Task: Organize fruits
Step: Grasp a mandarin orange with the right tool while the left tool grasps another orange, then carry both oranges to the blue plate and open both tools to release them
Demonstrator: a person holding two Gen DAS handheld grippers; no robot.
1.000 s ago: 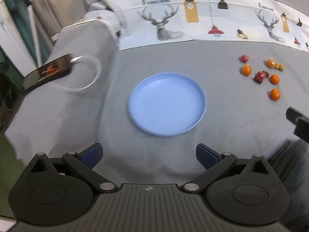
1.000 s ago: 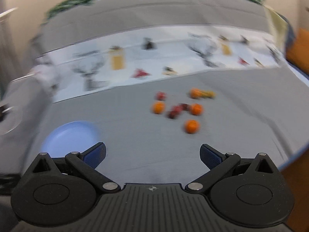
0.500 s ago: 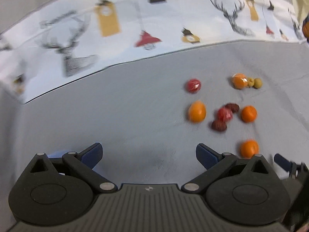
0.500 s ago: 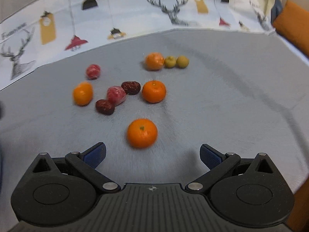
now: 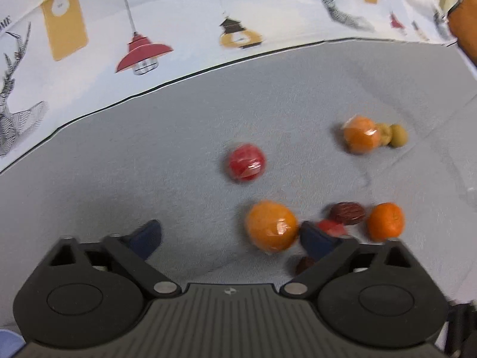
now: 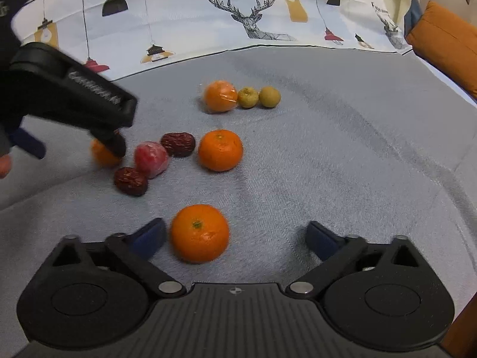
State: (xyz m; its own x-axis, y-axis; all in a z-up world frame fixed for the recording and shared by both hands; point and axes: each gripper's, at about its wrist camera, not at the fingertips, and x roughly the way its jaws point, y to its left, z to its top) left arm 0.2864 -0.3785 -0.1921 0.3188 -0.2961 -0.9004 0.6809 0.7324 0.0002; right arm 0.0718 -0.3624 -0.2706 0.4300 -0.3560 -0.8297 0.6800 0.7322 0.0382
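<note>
Loose fruit lies on a grey cloth. My left gripper (image 5: 231,235) is closing around a plastic-wrapped orange (image 5: 271,226), which sits by the right finger; the left pad stands well off it. In the right wrist view that gripper (image 6: 72,146) straddles the same orange (image 6: 103,155). My right gripper (image 6: 235,237) is also closing, and a bare mandarin (image 6: 199,232) lies between its jaws beside the left finger (image 6: 149,235), far from the right one. Neither fruit is pinched.
A second mandarin (image 6: 220,153), two dark dates (image 6: 179,144), a red wrapped fruit (image 6: 150,158), another wrapped orange (image 6: 220,95) and two small green fruits (image 6: 259,97) lie beyond. A further red wrapped fruit (image 5: 246,162) lies apart. The blue plate's edge (image 5: 7,340) shows bottom left. An orange cushion (image 6: 447,50) sits at the right.
The left gripper swung from above the blue plate over to the fruit and sank onto the wrapped orange. The right gripper dropped towards the near mandarin. Both pairs of jaws have narrowed.
</note>
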